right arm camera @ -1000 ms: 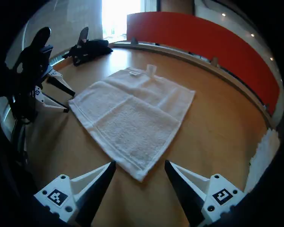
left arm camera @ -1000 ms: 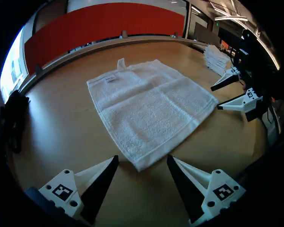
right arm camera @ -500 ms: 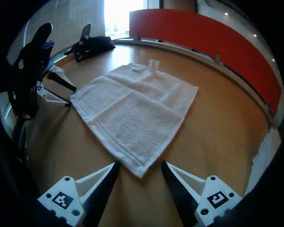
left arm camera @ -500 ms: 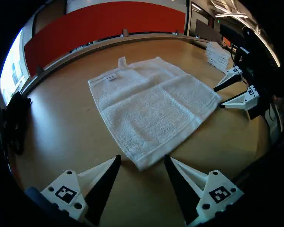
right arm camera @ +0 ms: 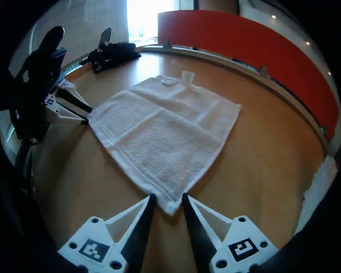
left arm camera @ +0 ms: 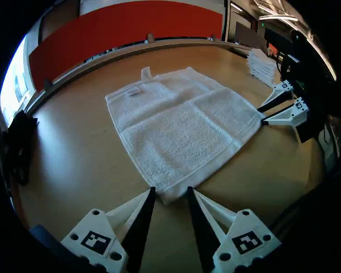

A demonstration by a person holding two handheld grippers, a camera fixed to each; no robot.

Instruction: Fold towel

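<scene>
- Left gripper view: a round-edged wooden table (left arm camera: 75, 150) takes up most of the scene, with a long red wall panel (left arm camera: 125, 32) running behind its far edge
- The white towel (left arm camera: 184, 123) lies spread flat in the middle of the table, one corner pointing at each gripper
- The left gripper (left arm camera: 169, 193) sits low at the near corner with its fingers a narrow gap apart; the corner lies between the tips, and I cannot tell whether they press on it
- The right gripper (left arm camera: 260, 116), farther off at the towel's right corner, has its two tips close together right at the hem
- Right gripper view: this gripper's own fingers likewise stand a narrow gap apart, either side of the towel corner nearest the camera
- A stack of folded white towels (left arm camera: 263, 67) rests near the table's far right edge
- A black object (left arm camera: 18, 141) sits at the left edge, too dark to identify
- A small label (left arm camera: 133, 92) and a hanging loop (left arm camera: 146, 73) mark the towel's far hem
</scene>
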